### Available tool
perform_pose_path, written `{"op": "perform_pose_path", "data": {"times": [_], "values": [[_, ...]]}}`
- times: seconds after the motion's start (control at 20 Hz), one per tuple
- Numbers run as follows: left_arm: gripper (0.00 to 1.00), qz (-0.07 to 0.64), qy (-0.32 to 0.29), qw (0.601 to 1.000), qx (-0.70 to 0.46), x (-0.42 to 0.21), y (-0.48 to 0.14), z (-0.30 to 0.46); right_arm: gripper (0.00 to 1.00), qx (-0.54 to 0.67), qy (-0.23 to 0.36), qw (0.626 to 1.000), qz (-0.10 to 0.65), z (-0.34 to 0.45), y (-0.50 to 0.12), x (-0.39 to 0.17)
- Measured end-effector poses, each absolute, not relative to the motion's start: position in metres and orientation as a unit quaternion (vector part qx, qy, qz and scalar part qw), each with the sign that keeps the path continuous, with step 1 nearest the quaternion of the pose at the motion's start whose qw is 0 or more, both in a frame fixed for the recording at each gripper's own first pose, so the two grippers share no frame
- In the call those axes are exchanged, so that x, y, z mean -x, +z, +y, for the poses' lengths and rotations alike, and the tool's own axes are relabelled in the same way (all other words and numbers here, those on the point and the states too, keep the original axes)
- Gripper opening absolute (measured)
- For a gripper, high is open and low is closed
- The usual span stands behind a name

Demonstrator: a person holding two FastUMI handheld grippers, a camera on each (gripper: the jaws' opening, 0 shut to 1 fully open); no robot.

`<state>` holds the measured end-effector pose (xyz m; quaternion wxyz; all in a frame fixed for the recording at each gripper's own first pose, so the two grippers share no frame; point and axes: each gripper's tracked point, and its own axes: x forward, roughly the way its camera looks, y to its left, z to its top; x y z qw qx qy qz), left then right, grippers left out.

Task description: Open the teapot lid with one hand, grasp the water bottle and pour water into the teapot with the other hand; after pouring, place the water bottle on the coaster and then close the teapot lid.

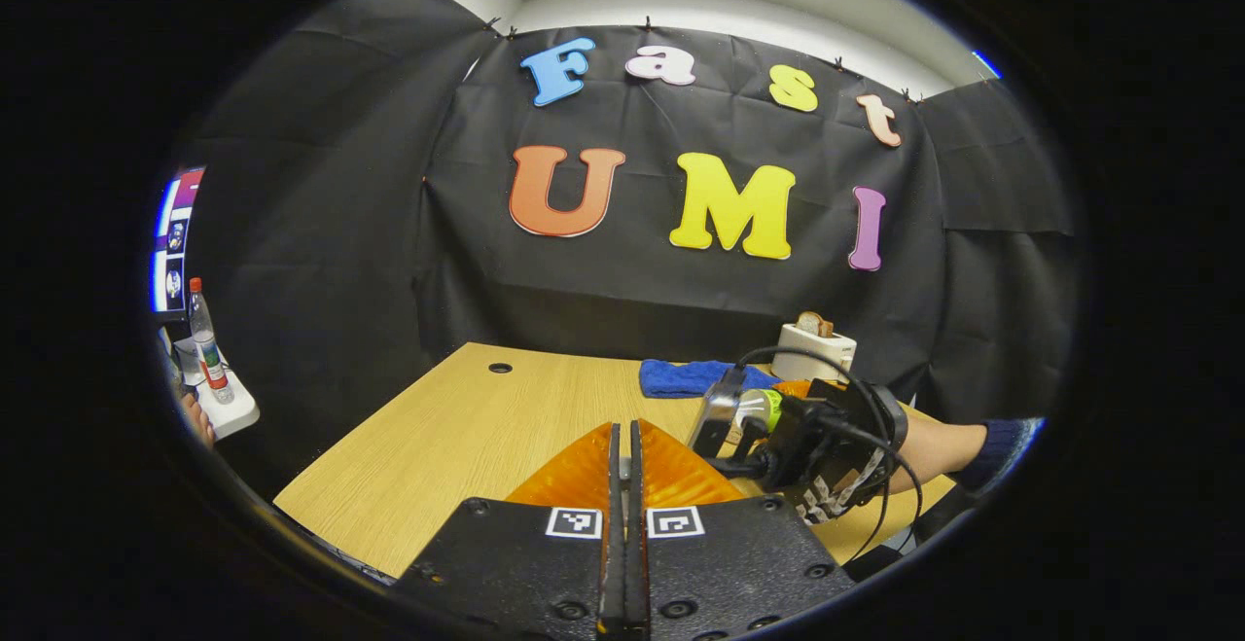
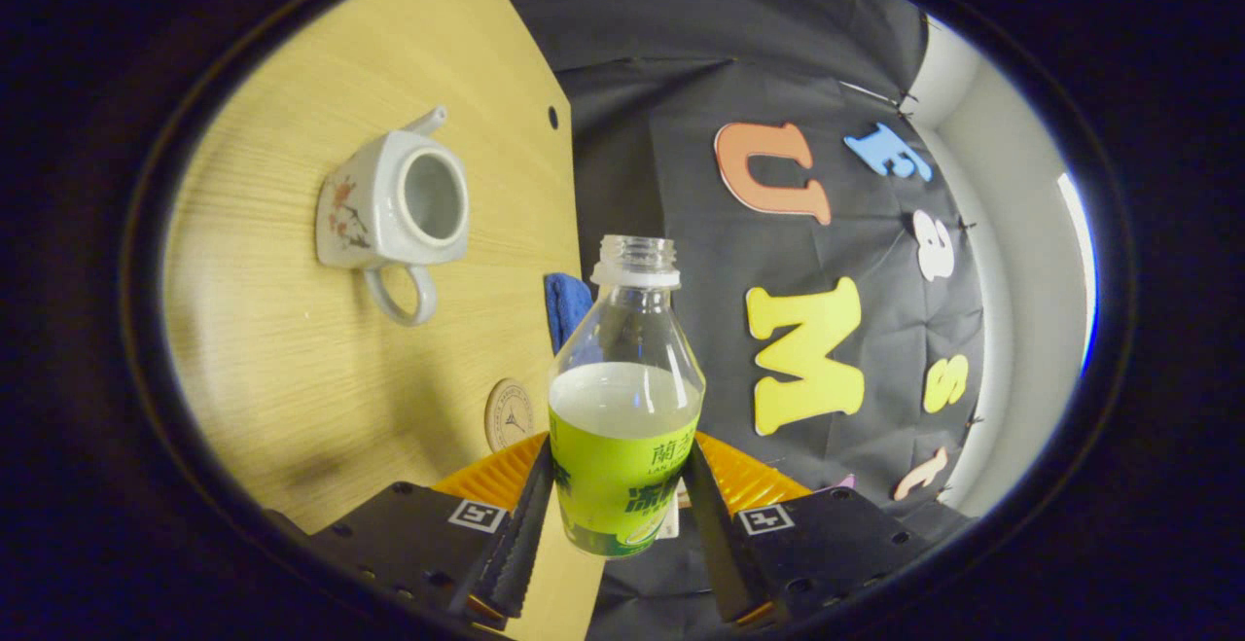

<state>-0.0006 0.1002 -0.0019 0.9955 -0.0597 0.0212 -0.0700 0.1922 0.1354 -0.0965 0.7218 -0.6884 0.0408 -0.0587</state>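
Note:
My right gripper [image 2: 622,466] is shut on the uncapped water bottle [image 2: 625,398], gripping its green label; the bottle is about half full. Across the table lies the white flowered teapot [image 2: 389,213], lid off and mouth bare. No water is falling from the bottle. A round wooden coaster [image 2: 508,414] sits on the table just beside the bottle. My left gripper [image 1: 625,437] is shut, with nothing visible between its fingers. In the left gripper view, the right gripper [image 1: 754,422] and the hand holding it carry the bottle [image 1: 768,408] tipped sideways over the table.
A blue cloth [image 1: 695,376] and a white toaster [image 1: 815,349] with bread stand at the back of the wooden table [image 1: 467,427]. Off the table's left edge, a red-capped bottle [image 1: 206,339] stands on a white shelf beside a screen.

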Motion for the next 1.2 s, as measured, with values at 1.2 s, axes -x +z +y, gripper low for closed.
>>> {"op": "perform_pose_path", "data": {"times": [1.2], "values": [[0.03, 0.013, -0.067, 0.997, 0.048, 0.003, 0.0, 0.106, 0.71, 0.828, -0.067, 0.555, -0.033, 0.163, -0.083, -0.19]]}}
